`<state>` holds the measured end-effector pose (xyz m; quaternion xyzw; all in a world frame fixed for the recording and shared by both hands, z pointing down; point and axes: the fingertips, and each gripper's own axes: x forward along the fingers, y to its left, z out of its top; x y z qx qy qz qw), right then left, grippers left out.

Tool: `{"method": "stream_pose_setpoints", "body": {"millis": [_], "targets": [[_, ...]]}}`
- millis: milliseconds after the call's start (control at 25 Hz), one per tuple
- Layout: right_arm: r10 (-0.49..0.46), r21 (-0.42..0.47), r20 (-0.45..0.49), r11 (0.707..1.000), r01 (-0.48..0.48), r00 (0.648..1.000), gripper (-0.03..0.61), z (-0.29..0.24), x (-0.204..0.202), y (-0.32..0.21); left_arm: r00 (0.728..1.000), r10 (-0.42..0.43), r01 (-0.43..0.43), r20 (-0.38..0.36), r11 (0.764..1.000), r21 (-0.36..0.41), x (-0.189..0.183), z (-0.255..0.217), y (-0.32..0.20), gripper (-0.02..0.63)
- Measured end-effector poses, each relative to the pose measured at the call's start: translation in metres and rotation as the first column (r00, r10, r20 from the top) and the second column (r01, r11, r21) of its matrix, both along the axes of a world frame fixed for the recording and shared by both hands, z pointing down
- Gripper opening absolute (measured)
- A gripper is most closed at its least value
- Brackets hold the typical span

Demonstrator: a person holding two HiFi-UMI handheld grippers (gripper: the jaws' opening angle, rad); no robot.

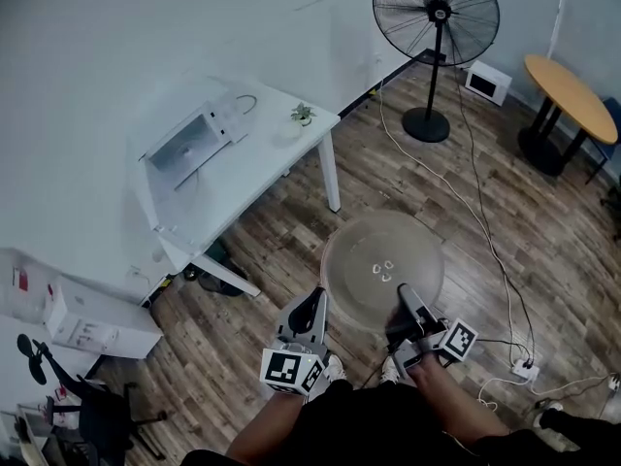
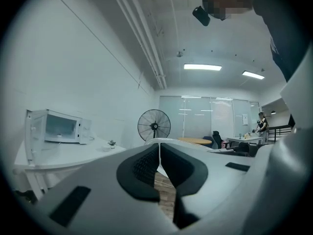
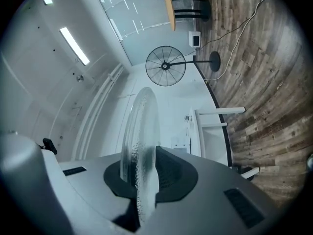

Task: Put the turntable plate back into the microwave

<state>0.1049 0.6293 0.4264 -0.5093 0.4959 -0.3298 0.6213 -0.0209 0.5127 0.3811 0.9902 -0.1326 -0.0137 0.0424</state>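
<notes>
right hand-held gripper (image 1: 408,304) pinches the turntable plate (image 1: 383,260) by its rim to carry it flat, well short of the microwave (image 1: 189,144); left hand-held gripper (image 1: 312,307) pressed together, empty.

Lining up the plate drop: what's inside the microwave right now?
With its door apparently open, the microwave shows a pale cavity with nothing obvious inside. Its floor is too small and distant to tell what lies on it.
</notes>
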Motion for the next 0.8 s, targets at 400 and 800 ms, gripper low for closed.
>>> {"method": "stream_pose_setpoints", "body": {"millis": [400, 800], "targets": [[0.002, 0.001, 0.006, 1.0, -0.002, 1.0, 0.051, -0.003, -0.009, -0.054, 1.0, -0.003, 0.003, -0.009, 1.0, -0.018, -0.017, 0.005, -0.037, 0.028], [-0.023, 0.002, 0.012, 1.0, 0.023, 1.0, 0.051, 0.001, -0.037, -0.132, 1.0, -0.014, 0.014, -0.006, 0.999, 0.039, -0.051, -0.001, -0.104, 0.028]]}}
